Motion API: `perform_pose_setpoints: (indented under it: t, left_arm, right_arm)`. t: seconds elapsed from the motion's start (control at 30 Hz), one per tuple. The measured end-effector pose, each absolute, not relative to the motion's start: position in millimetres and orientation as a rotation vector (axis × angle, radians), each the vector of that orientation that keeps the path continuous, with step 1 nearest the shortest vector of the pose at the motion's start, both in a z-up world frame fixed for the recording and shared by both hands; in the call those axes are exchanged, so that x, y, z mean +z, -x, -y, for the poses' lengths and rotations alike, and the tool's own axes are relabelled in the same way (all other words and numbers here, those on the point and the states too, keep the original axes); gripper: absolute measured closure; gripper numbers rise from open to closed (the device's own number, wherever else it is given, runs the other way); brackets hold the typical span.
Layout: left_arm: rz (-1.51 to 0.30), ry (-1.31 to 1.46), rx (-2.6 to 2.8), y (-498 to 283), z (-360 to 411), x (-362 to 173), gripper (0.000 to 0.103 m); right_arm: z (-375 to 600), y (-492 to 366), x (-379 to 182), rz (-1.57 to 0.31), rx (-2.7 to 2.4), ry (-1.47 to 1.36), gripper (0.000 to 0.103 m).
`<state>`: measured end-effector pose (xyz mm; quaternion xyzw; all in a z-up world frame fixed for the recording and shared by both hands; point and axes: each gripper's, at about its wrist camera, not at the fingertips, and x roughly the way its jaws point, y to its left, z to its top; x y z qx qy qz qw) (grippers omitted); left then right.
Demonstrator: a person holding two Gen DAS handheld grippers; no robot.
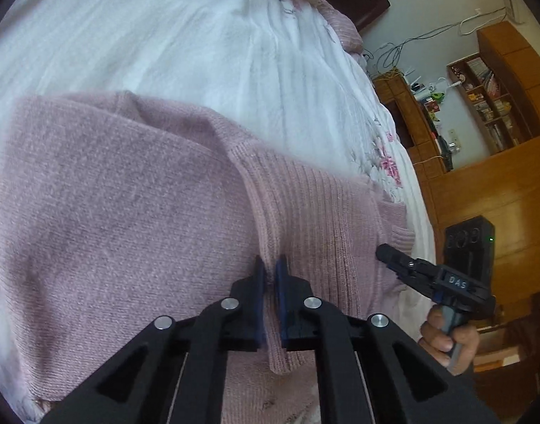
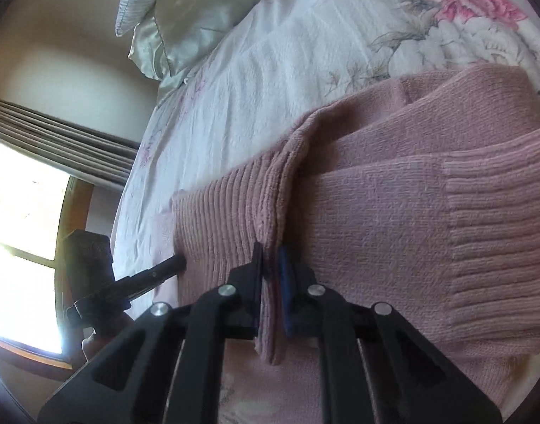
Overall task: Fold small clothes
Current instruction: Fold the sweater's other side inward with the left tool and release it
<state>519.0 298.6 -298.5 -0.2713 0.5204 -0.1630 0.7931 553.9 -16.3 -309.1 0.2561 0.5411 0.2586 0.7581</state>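
Both tongs are clamped on the ribbed hem of a pink knitted sweater (image 1: 128, 194); the left tongs (image 1: 271, 272) pinch a raised fold of the ribbing between their blue-padded fingers (image 1: 282, 275), and the right tongs (image 2: 271, 261) grip a similar ridge of knit in their own view; the sweater lies spread on a bed covered by a white quilt (image 1: 163, 42) printed with pink flowers, its plain body to one side and its ribbed band near the edge of the bed; in the right wrist view a sleeve with a ribbed cuff (image 2: 496, 233) lies folded across the body; a pale green pillow (image 2: 185, 17) sits at the far end of the bed; from the left wrist view a hand (image 1: 446, 335) holds the handle of the right tongs, with wooden shelves (image 1: 489, 102) beyond against the wall.
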Motion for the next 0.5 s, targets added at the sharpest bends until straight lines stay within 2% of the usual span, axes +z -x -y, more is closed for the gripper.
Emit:
perform_pose_setpoints:
  t: [0.1,0.2,0.37,0.43,0.5]
  left_arm:
    - [-1.104,0.585,-0.336,-517,-307,-308,0.098]
    - [-1.108,0.577,-0.379,-513,-309,-307,0.095]
    - [-0.953,0.637,-0.36,-510,-338,-263,0.077]
    - [-0.916,0.713,-0.472,-521,-338,-254,0.07]
    - [-0.95,0.727,-0.557,-539,-325,-261,0.07]
  right_arm:
    - [17,-555,-330,-1.21,0.531,-0.523,0.095]
    - [18,-553,-320,-1.19,0.561,-0.525,0.088]
    - [25,-563,-276,-1.035,0.544,-0.526,0.087]
    - [16,-574,-278,-1.053,0.588,-0.558,0.087]
    - [2,-589,-293,-1.107,0.596,-0.553,0.087]
